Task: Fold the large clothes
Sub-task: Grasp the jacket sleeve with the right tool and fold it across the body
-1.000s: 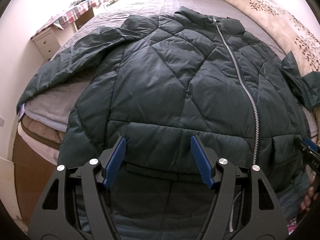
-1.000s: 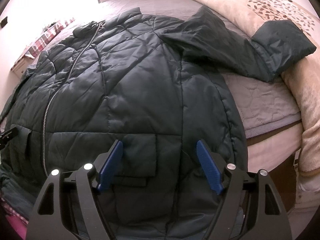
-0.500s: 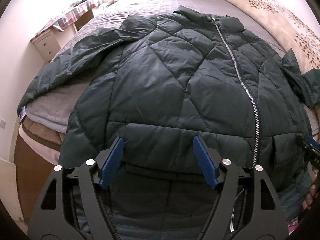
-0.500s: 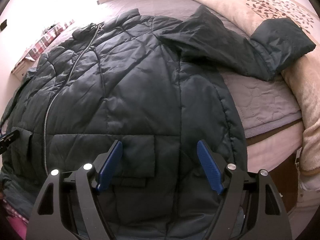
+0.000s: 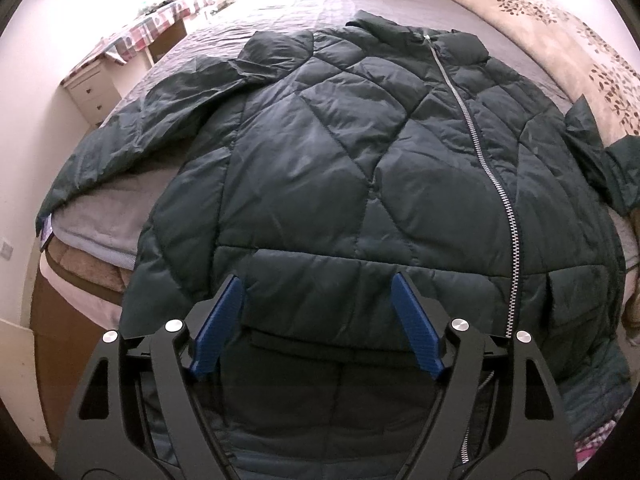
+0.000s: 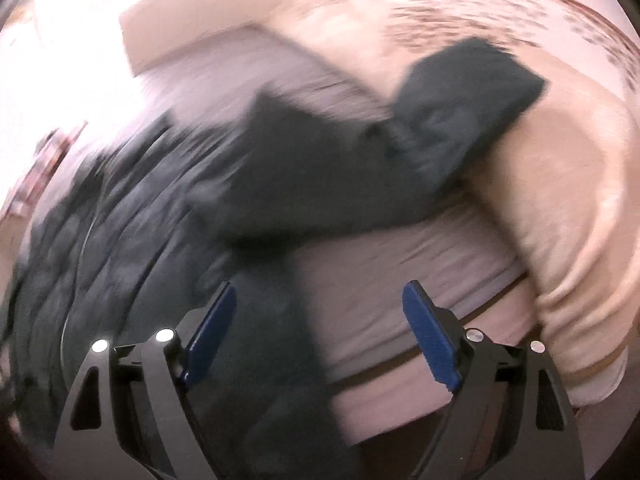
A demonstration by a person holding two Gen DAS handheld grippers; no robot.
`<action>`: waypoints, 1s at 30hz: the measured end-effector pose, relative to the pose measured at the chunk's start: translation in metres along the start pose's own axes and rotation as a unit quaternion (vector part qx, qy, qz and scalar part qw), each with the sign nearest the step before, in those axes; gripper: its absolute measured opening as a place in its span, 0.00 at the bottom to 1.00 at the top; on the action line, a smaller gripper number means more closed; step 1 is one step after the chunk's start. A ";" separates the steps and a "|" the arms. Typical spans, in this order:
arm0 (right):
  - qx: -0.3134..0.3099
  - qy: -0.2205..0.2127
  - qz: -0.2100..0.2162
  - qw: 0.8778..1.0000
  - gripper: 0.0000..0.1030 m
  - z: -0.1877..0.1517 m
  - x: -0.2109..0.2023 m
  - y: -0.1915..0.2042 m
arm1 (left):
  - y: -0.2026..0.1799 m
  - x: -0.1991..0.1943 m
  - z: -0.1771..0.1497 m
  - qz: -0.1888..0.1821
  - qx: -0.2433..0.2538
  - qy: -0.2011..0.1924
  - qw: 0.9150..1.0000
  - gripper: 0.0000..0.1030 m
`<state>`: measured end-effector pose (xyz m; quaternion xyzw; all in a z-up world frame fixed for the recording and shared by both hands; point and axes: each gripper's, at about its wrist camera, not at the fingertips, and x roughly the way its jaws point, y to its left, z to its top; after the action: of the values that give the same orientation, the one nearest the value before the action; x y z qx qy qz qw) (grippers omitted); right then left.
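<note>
A dark green quilted jacket (image 5: 340,168) lies front up and zipped on the bed, hem hanging over the near edge, sleeves spread to both sides. My left gripper (image 5: 318,292) is open and empty, hovering over the hem left of the zipper (image 5: 508,216). My right gripper (image 6: 320,300) is open and empty, over the jacket's right edge and bare bed. The right wrist view is motion-blurred; the jacket (image 6: 120,240) fills its left half and the right sleeve (image 6: 440,120) stretches up to the right onto the duvet.
The bed has a grey quilted cover (image 5: 320,4). A beige leaf-print duvet (image 5: 568,32) is bunched along the right side, also in the right wrist view (image 6: 560,220). A white drawer unit (image 5: 94,94) and a checked-cloth desk (image 5: 140,36) stand at the far left.
My right gripper has swung quickly to the right, from over the hem toward the right sleeve and bed edge. My left gripper has drawn back slightly; the jacket has not moved.
</note>
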<state>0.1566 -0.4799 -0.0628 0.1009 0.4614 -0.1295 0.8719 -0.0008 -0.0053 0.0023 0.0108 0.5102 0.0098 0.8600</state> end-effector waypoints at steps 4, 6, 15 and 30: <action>0.150 -0.059 -0.011 0.987 0.82 0.028 0.006 -0.033 | -0.001 0.000 0.002 0.004 0.003 0.002 1.000 0.75; 0.170 -0.058 -0.004 0.984 0.82 0.034 0.010 -0.046 | -0.004 0.001 0.004 0.008 0.007 0.004 1.000 0.75; 0.286 -0.081 0.023 0.955 0.79 0.059 0.041 -0.096 | -0.005 -0.001 0.004 0.018 0.014 0.011 1.000 0.75; 0.182 -0.201 0.082 0.959 0.06 0.089 -0.046 -0.071 | 0.004 0.001 0.006 -0.019 -0.007 0.008 1.000 0.75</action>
<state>0.1779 -0.5675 0.0205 0.2674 0.2351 -0.1569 0.9212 0.0046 -0.0010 0.0039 -0.0051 0.5170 -0.0024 0.8560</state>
